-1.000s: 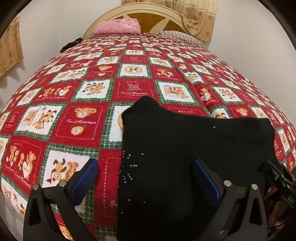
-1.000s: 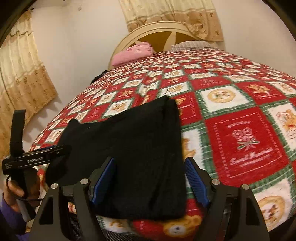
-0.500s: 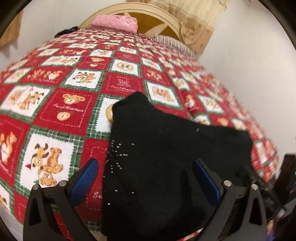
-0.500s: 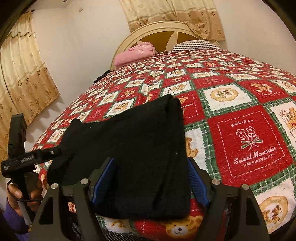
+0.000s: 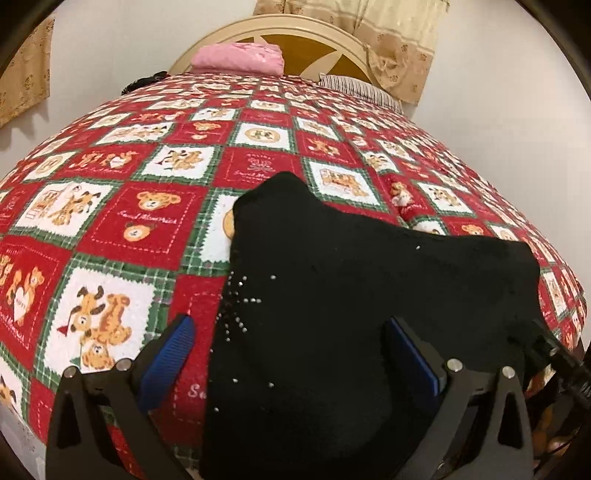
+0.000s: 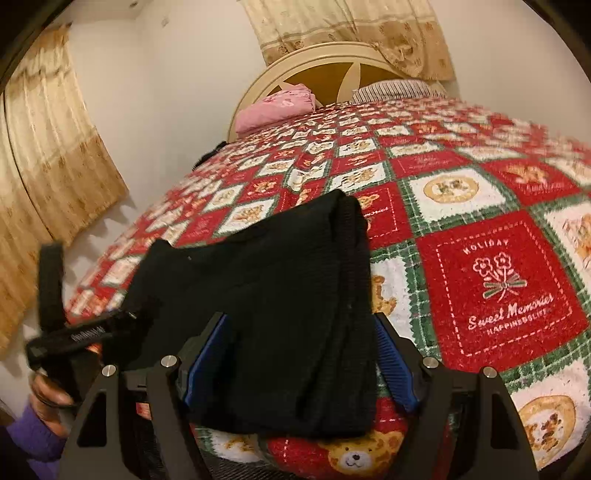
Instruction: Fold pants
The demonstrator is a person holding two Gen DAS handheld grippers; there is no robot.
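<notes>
On the near edge of the bed (image 5: 122, 206), the black pants (image 5: 343, 306) lie folded into a compact bundle on the red, green and white teddy-bear quilt. Seen from the left wrist, the left tongs (image 5: 291, 354) stand wide open above the bundle: 1 blue pad (image 5: 168, 354) sits over the quilt just left of the cloth, the other (image 5: 413, 354) over the black fabric, and nothing is clamped between them. A scatter of small silver studs (image 5: 240, 306) shows on the pants' left side. Seen from the right wrist, the right tongs (image 6: 301, 360) also stand open, their 2 blue pads (image 6: 205, 360) flanking the thick folded end of the pants (image 6: 273, 295) without visibly pinching it. A hand in a purple sleeve (image 6: 48, 393) grips the other tool at the left. Far off, a pink folded cloth (image 5: 238, 59) and a striped pillow (image 6: 391, 88) rest by the cream headboard (image 5: 295, 31), with beige curtains (image 6: 55, 158) on the wall.
</notes>
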